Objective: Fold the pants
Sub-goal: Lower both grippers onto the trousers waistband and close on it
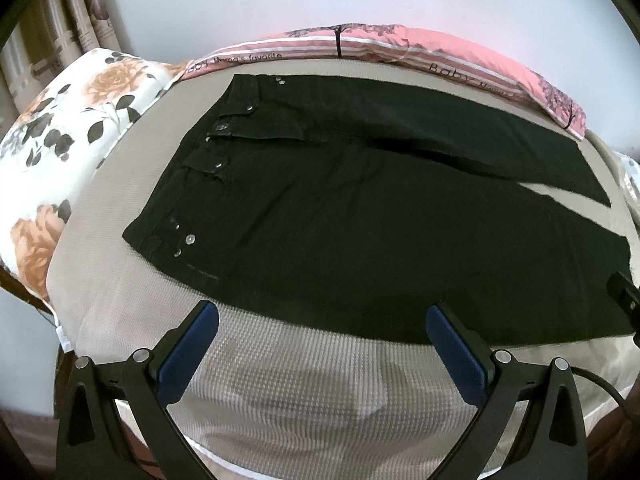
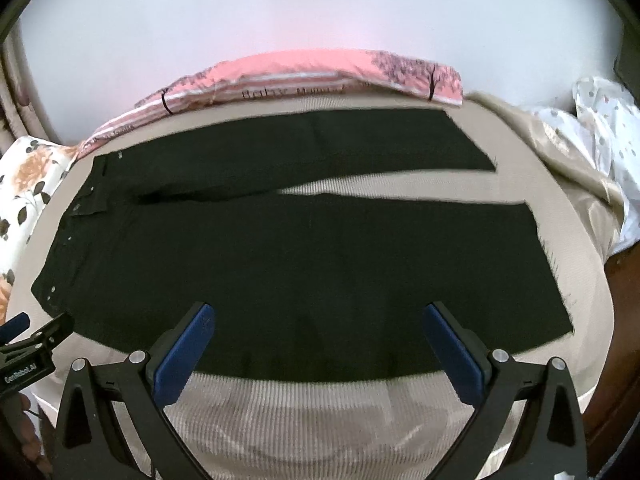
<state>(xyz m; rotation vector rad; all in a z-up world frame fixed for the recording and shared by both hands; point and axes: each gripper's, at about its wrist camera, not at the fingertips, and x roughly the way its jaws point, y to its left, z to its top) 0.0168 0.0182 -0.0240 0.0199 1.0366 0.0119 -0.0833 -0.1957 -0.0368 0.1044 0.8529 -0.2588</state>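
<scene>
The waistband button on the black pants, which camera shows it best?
The left wrist view: the waistband button is sharp there, with rivets around it. The right wrist view shows that end of the pants small and blurred at its left edge.

Black pants [image 1: 360,232] lie flat and unfolded on the bed, waistband left, legs slightly apart

A bare strip of beige bedcover [image 1: 280,392] lay clear along the near edge before the black pants [image 1: 360,240], whereas the far side was closed off by a pink pillow [image 1: 400,46] against the wall, the left by a floral pillow [image 1: 80,120], and the right by bunched bedding [image 2: 600,128].
</scene>
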